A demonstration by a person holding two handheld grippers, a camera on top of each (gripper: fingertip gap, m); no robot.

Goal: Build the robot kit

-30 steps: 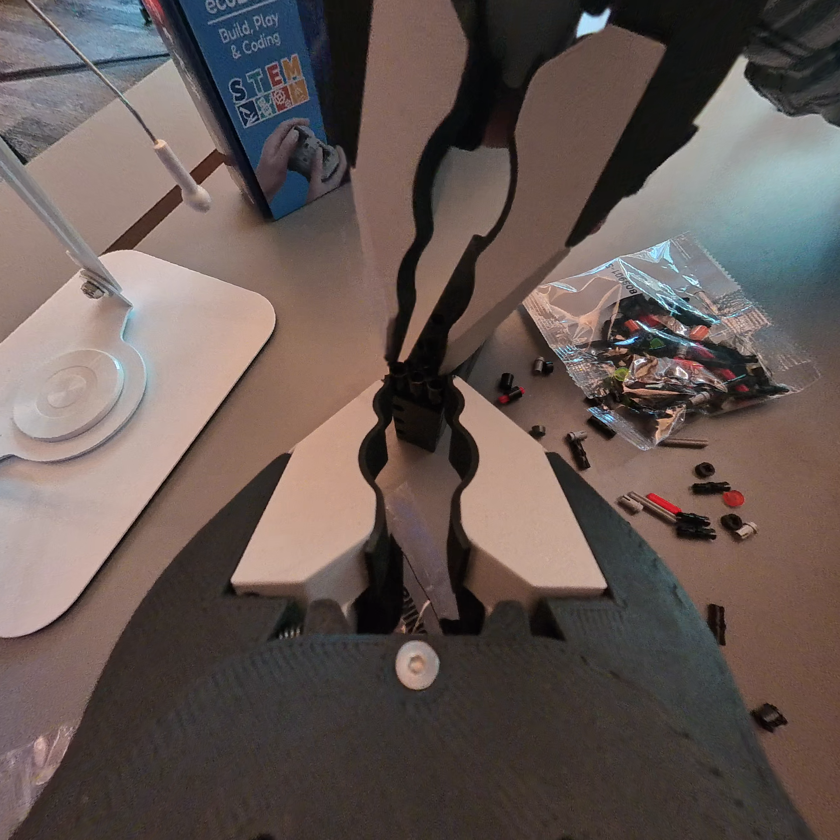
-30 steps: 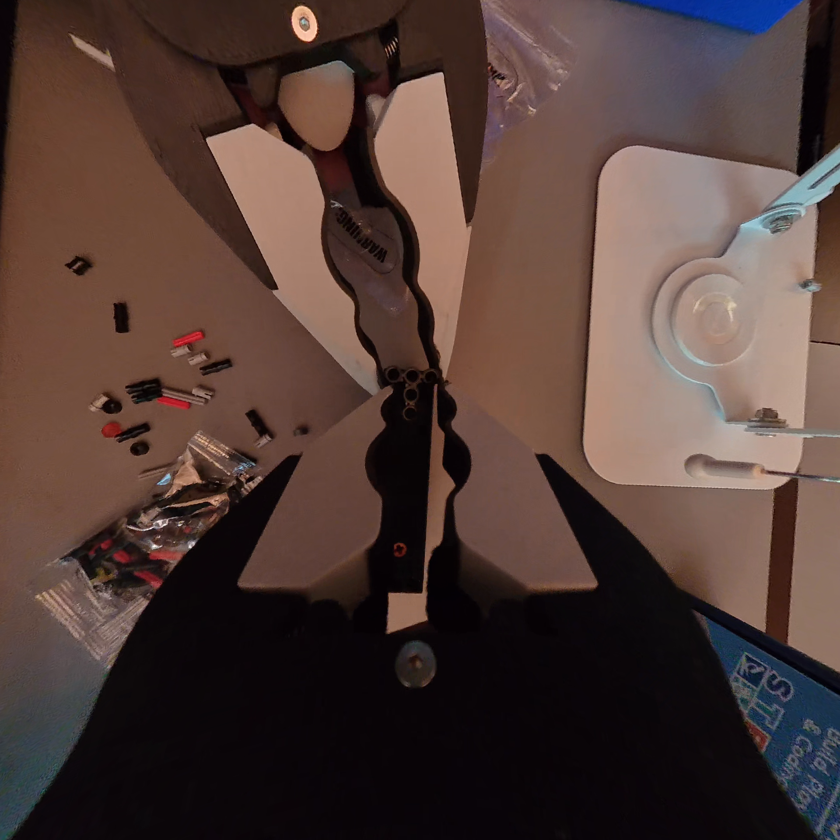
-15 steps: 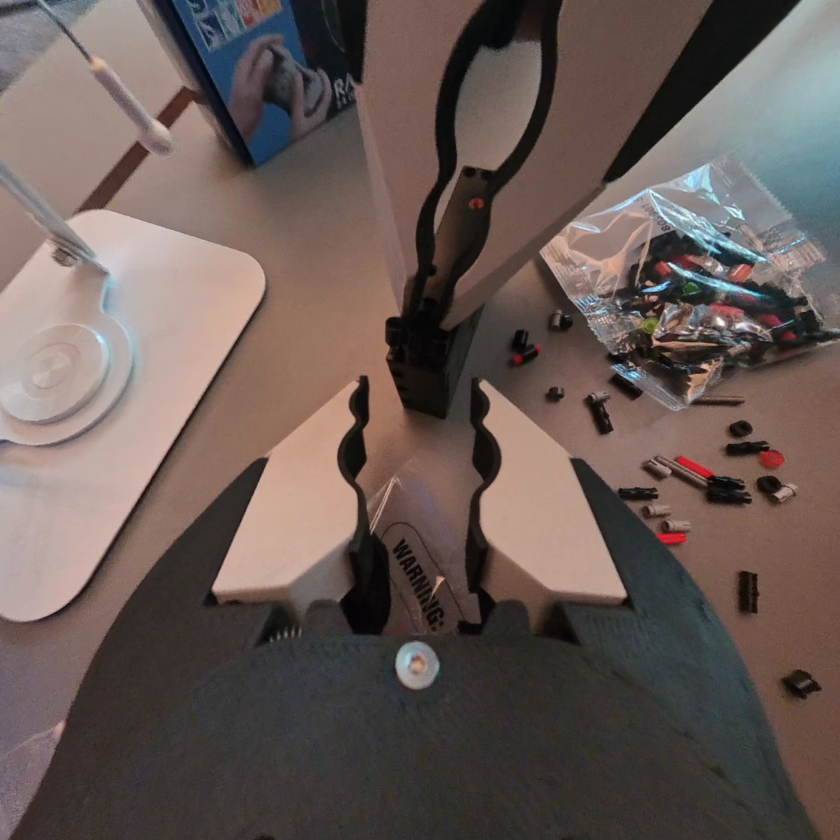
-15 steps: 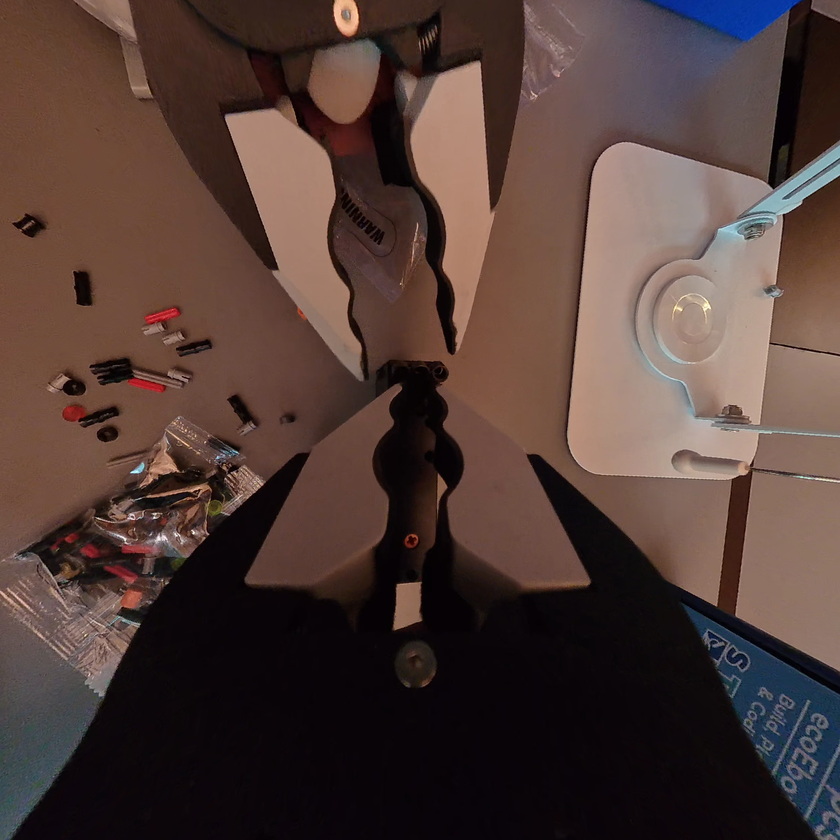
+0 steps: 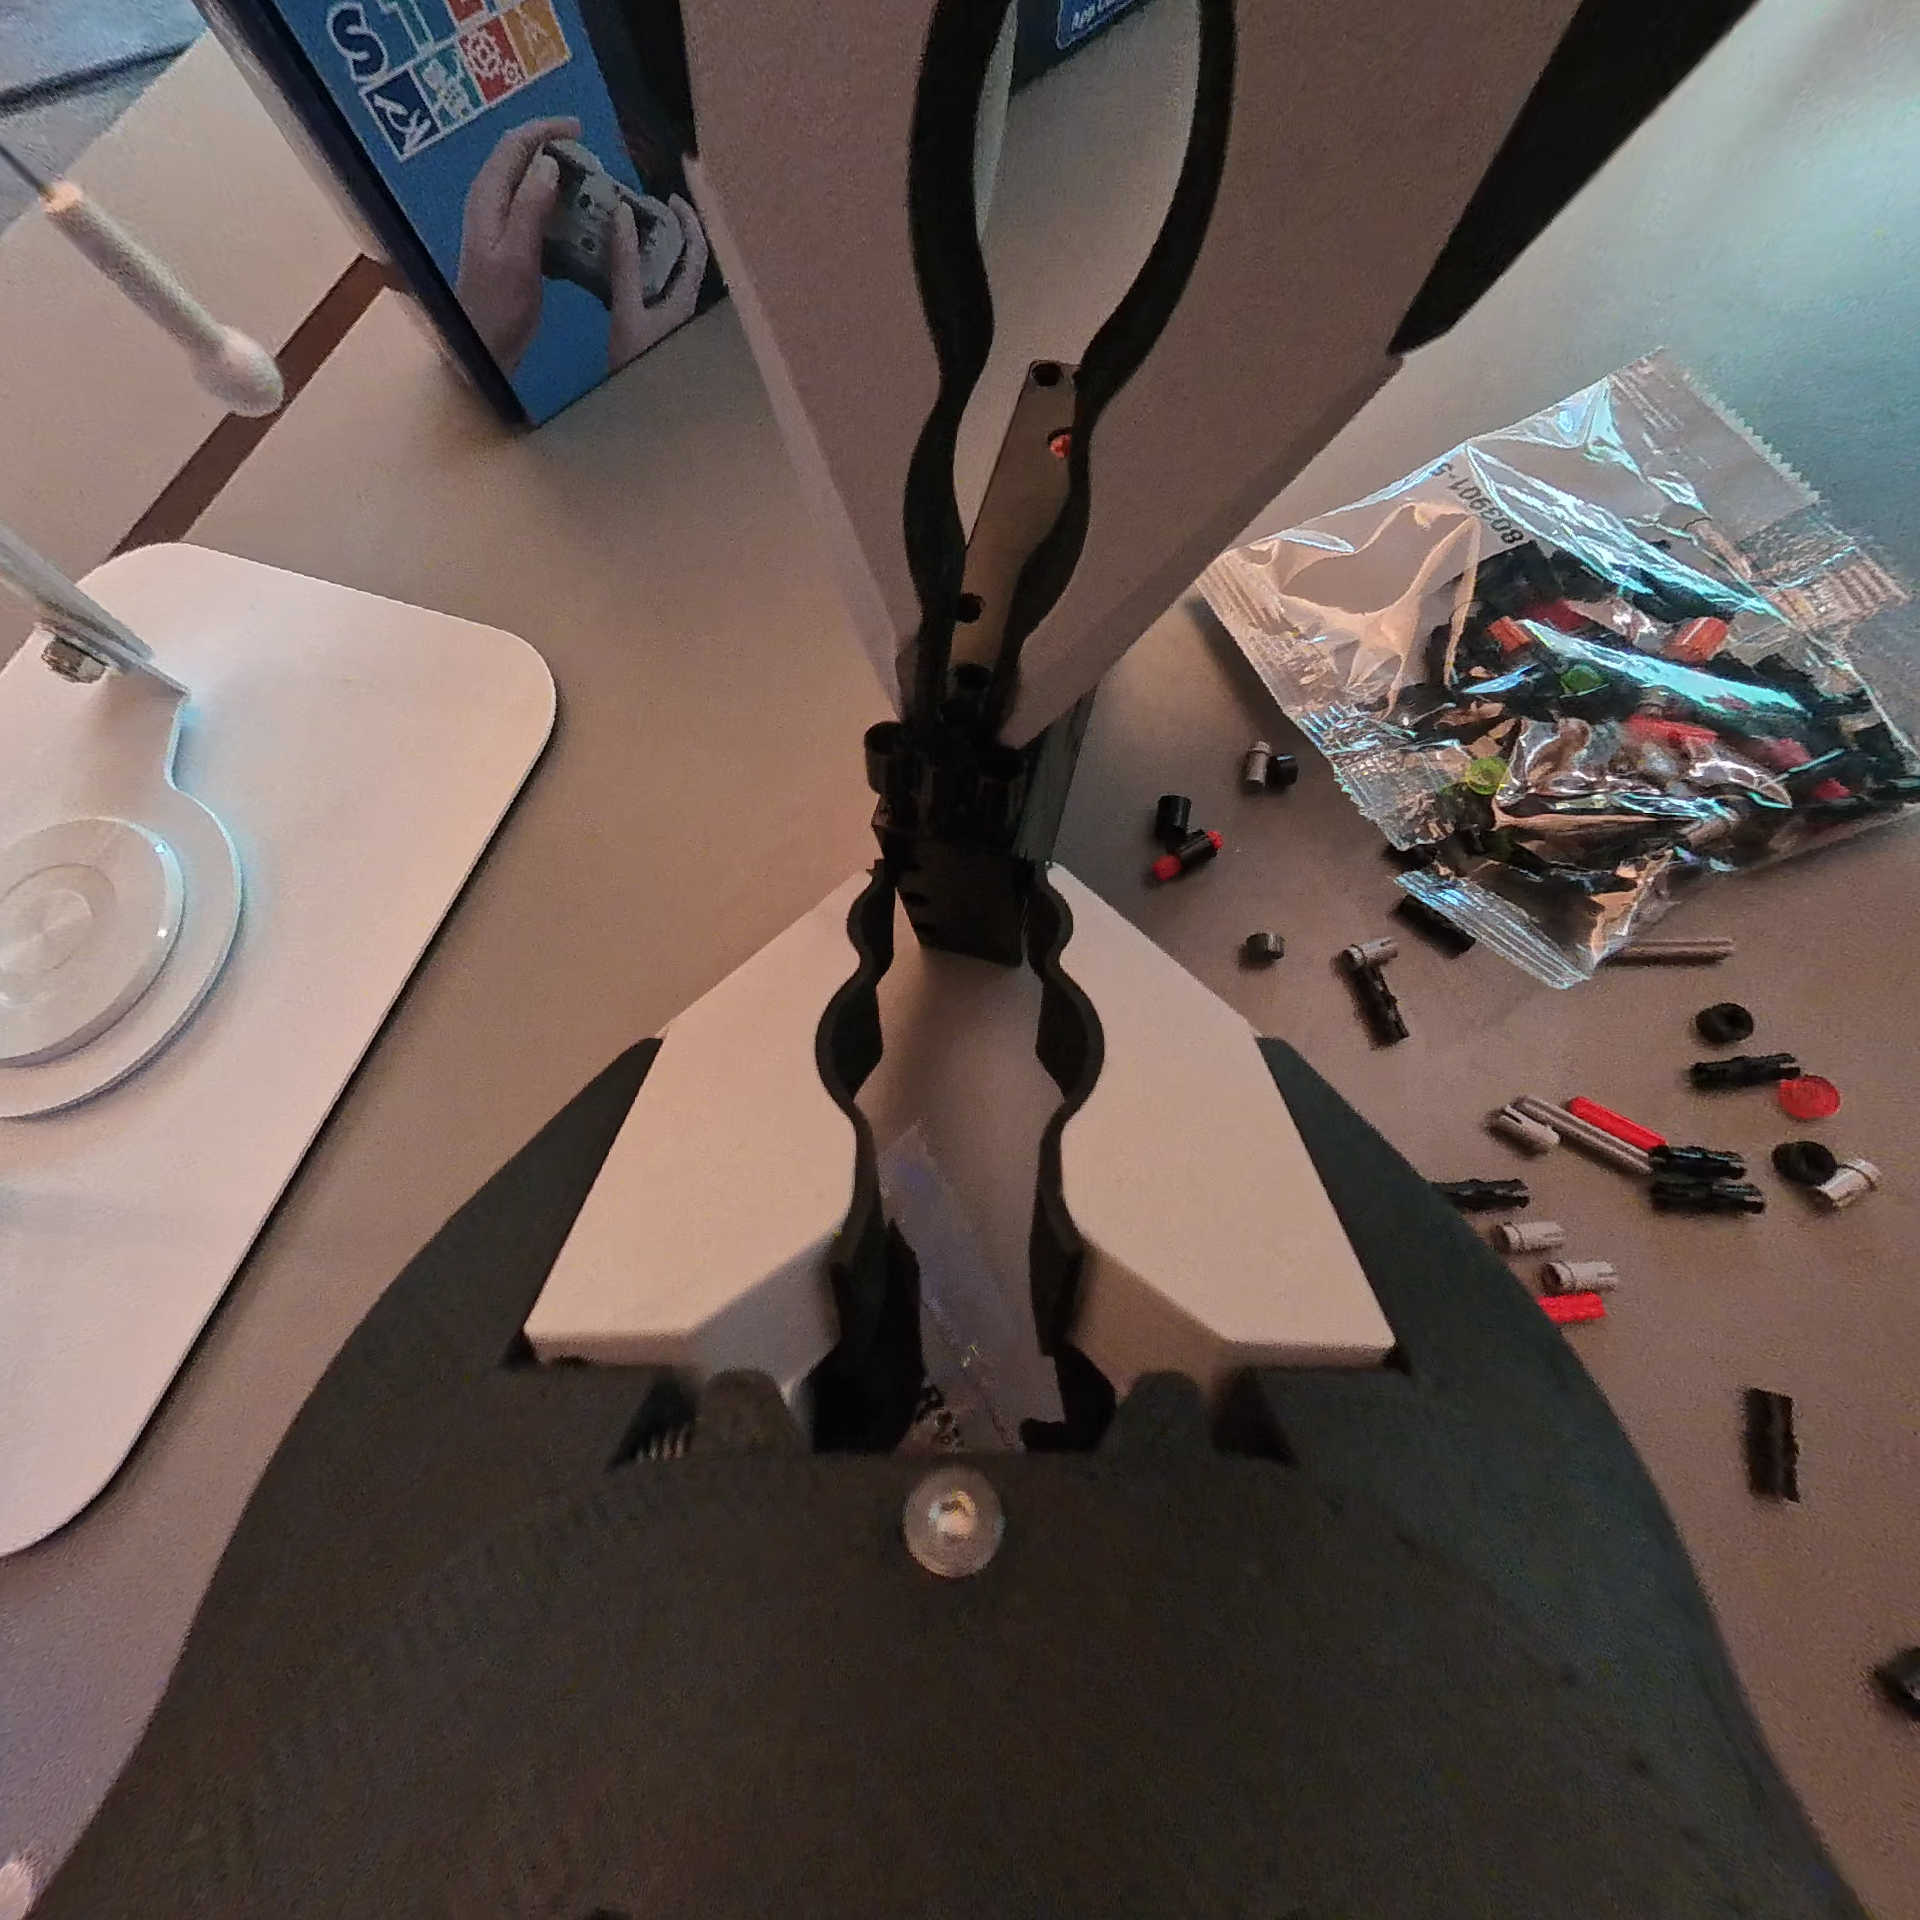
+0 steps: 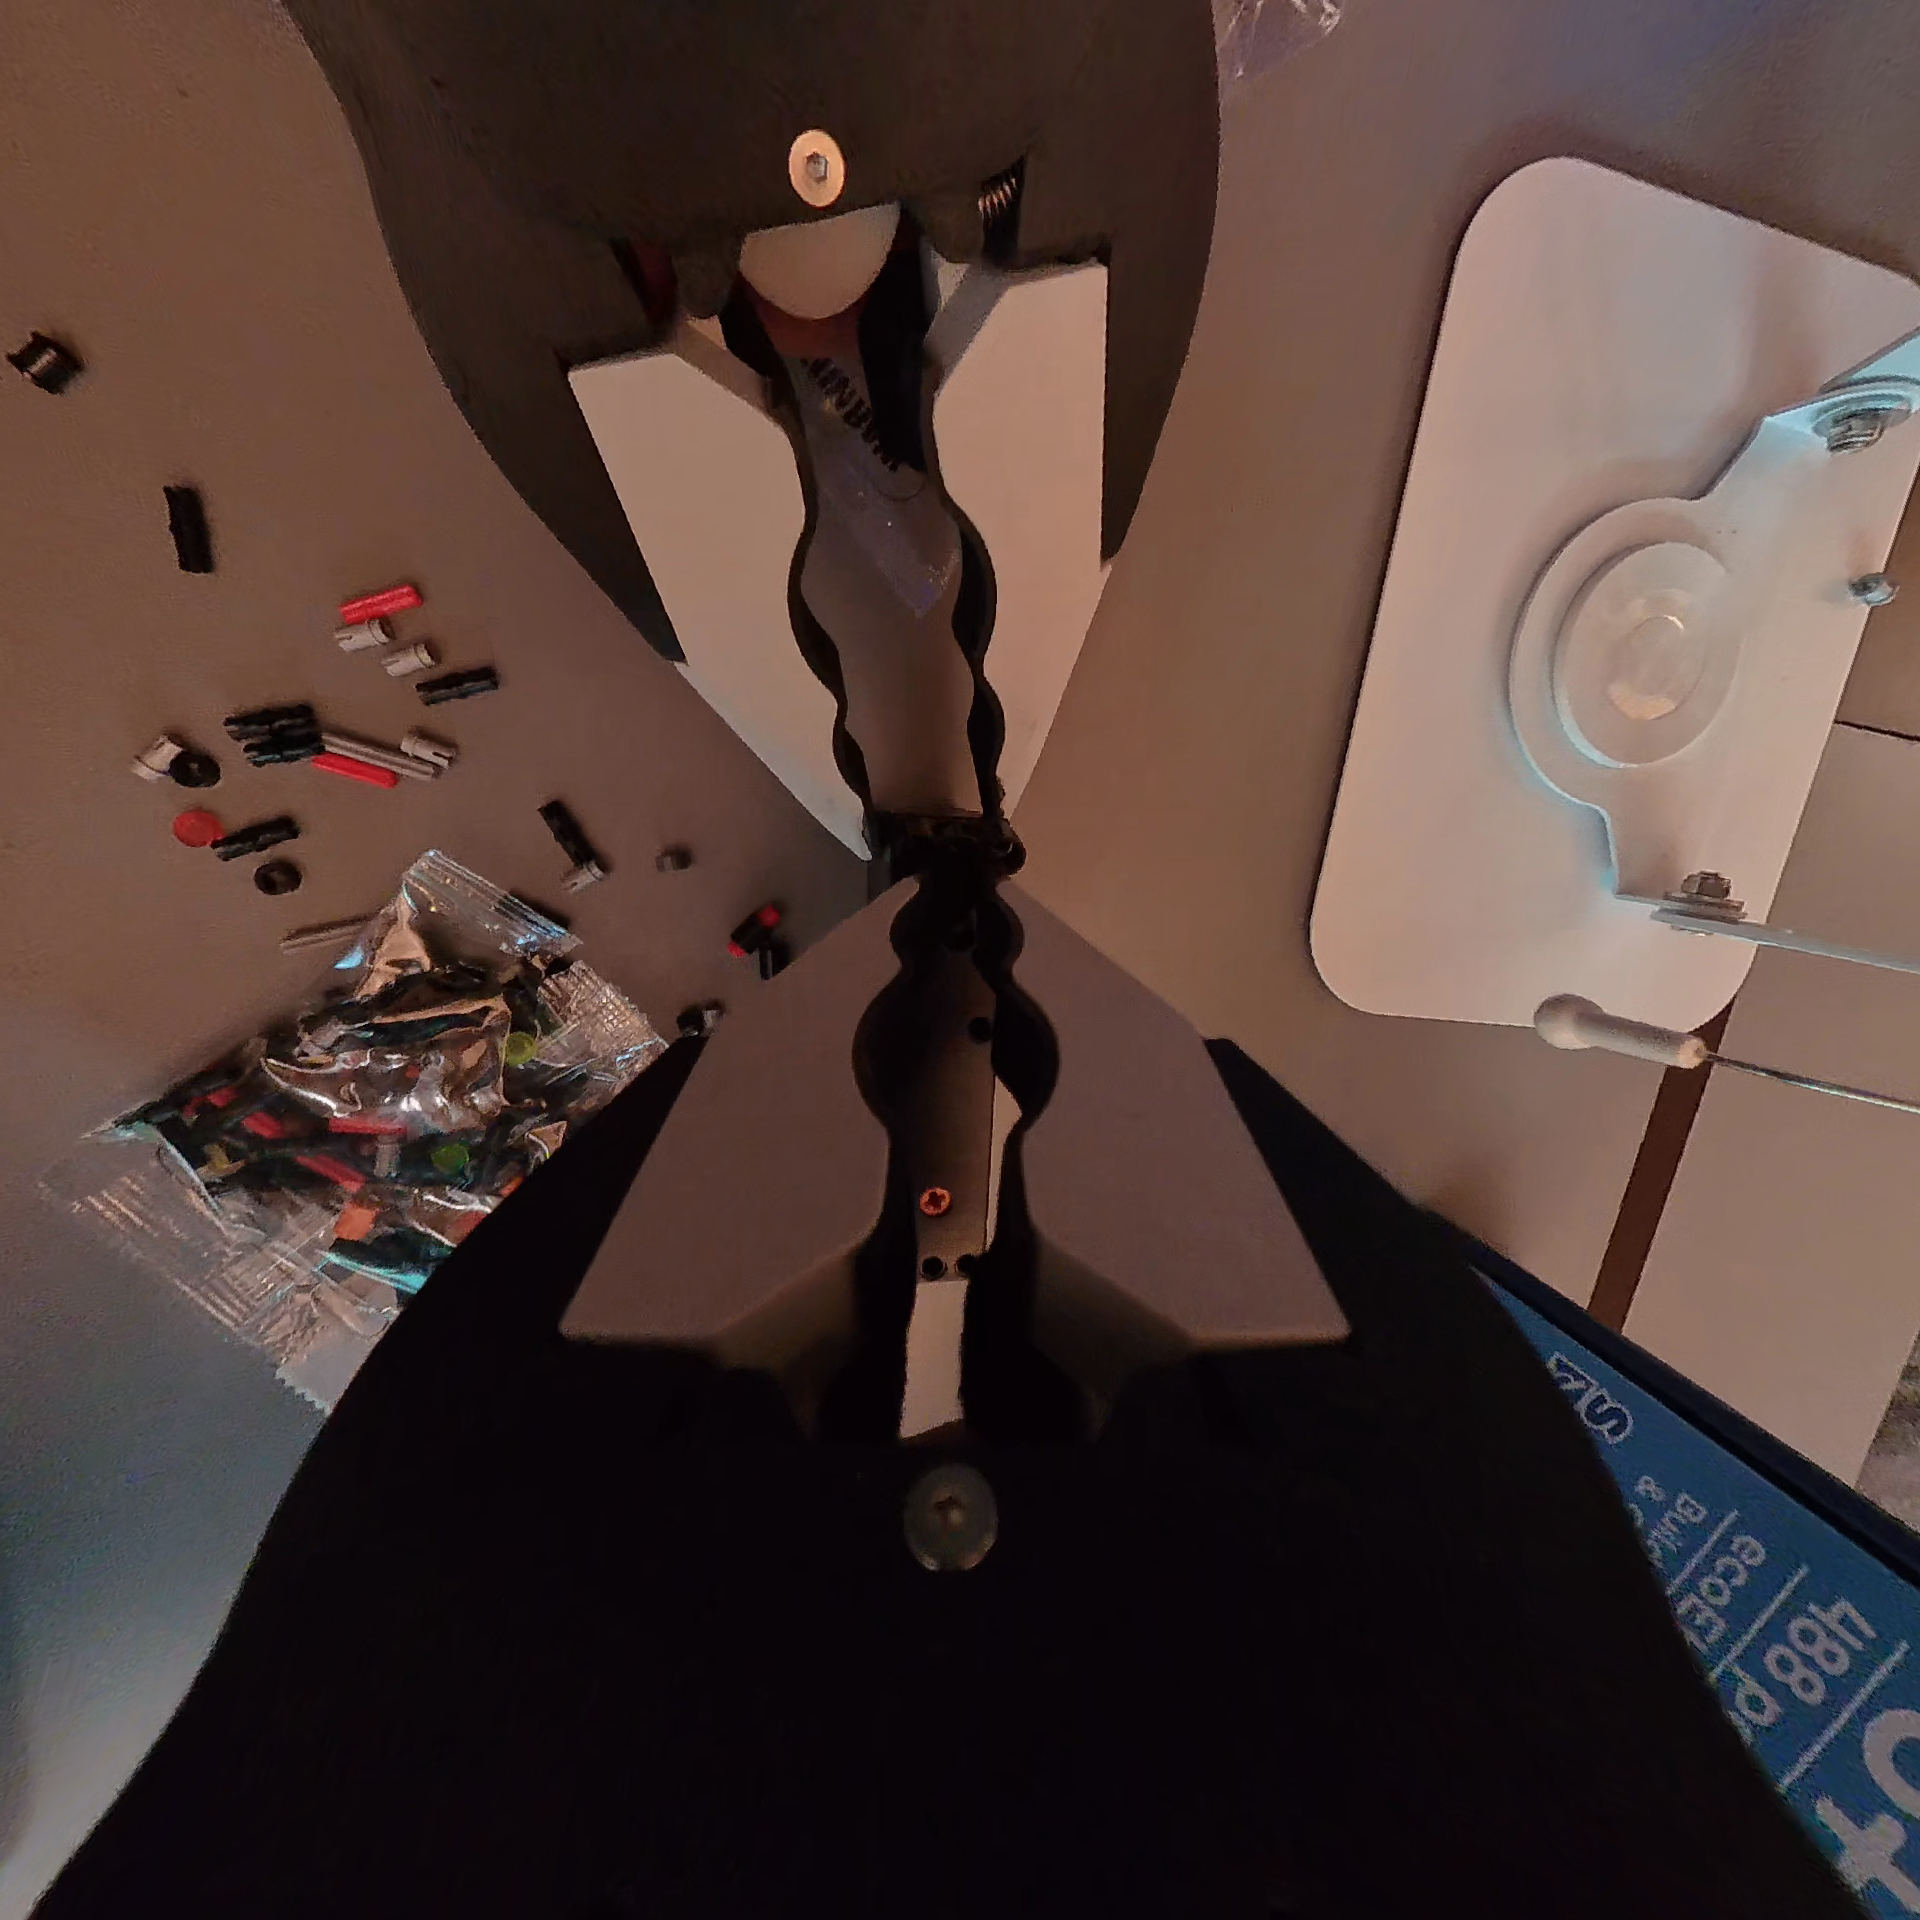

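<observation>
Right gripper clamps a black beam lengthwise along its fingers; left gripper pinches its far end.

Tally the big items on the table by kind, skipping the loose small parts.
Tongs: 2, left tongs and right tongs
Black beam assembly, gripped by both: 1
Blue box: 1
Clear parts bag: 1
White stand base: 1
Total: 6

claws: 2 | plastic bag of parts: 1 | blue box: 1 | white base plate: 1 | red disc: 1
</observation>
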